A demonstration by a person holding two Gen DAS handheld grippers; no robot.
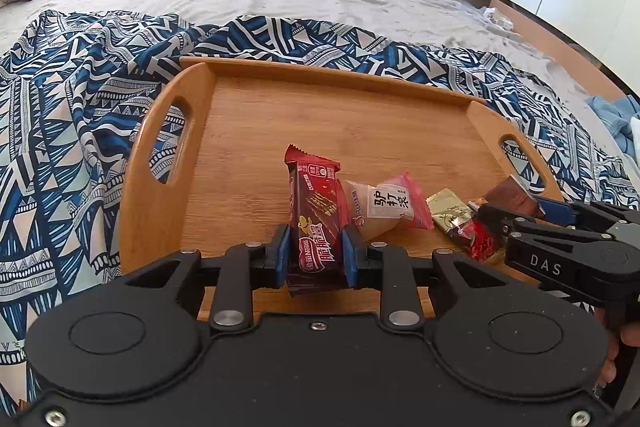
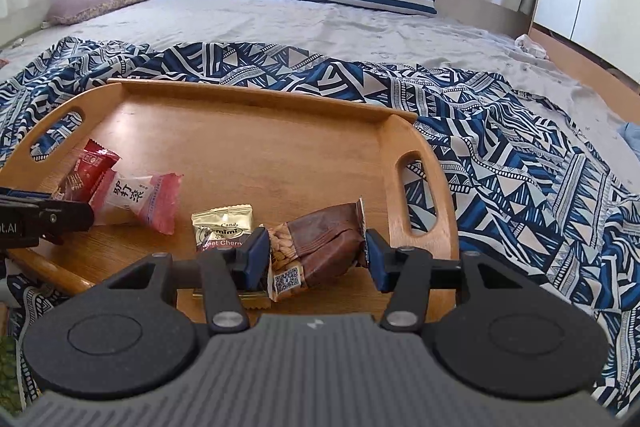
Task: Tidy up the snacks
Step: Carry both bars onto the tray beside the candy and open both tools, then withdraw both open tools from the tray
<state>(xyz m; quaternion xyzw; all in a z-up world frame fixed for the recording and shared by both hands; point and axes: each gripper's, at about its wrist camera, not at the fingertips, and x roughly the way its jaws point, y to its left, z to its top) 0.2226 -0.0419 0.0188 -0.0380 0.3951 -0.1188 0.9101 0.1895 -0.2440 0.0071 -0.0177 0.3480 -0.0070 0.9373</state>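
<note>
The left gripper [image 1: 314, 259] pinches the red wafer bar [image 1: 316, 215] mid-length over the tray [image 1: 256, 131]. The right gripper [image 2: 316, 259] brackets the brown nut bar [image 2: 320, 243] lying on the tray; contact unclear. Both wrappers look light, crinkly, slippery; the middle probably offers the surest hold.

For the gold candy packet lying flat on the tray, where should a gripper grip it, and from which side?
Grip the gold candy packet across its far crimped edge, coming from above: it lies flat on the wooden tray, and the right gripper with its brown snack bar crowds its near end.

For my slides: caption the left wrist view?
Left hand-held gripper clamps a red wafer bar over the wooden tray.
</note>
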